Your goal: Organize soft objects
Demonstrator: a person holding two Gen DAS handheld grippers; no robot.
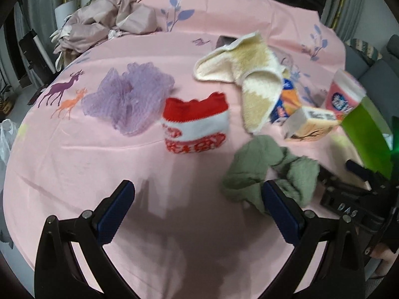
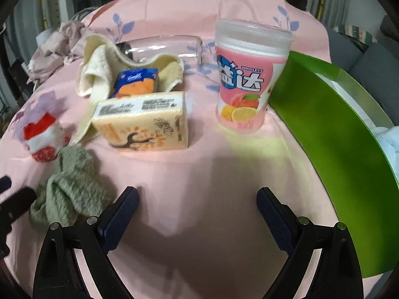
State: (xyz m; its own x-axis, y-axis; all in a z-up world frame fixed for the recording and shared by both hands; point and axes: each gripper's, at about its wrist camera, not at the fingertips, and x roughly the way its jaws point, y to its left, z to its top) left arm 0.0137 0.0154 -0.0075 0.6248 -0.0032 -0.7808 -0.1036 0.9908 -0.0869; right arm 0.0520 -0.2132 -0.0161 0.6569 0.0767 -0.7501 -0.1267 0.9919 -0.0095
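A pink deer-printed cloth [image 1: 99, 164] covers the tabletop; the green box [image 2: 324, 134] stands at right. The crumpled sage-green knit cloth [image 1: 254, 172] lies beside both tools (left [image 1: 197, 214], right [image 2: 197, 214]), each spread, empty.

A pink gum tub [image 2: 245, 84] is stood upright on the pink sheet [image 2: 199, 174]; a clear glass [image 2: 164, 47] is laid behind it.

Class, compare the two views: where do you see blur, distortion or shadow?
Left wrist view: motion blur smears the gum tub and green box; fisheye bends the pink sheet's edges. Right wrist view: sharper, tub label readable; gripper shadow darkens the sheet ahead.
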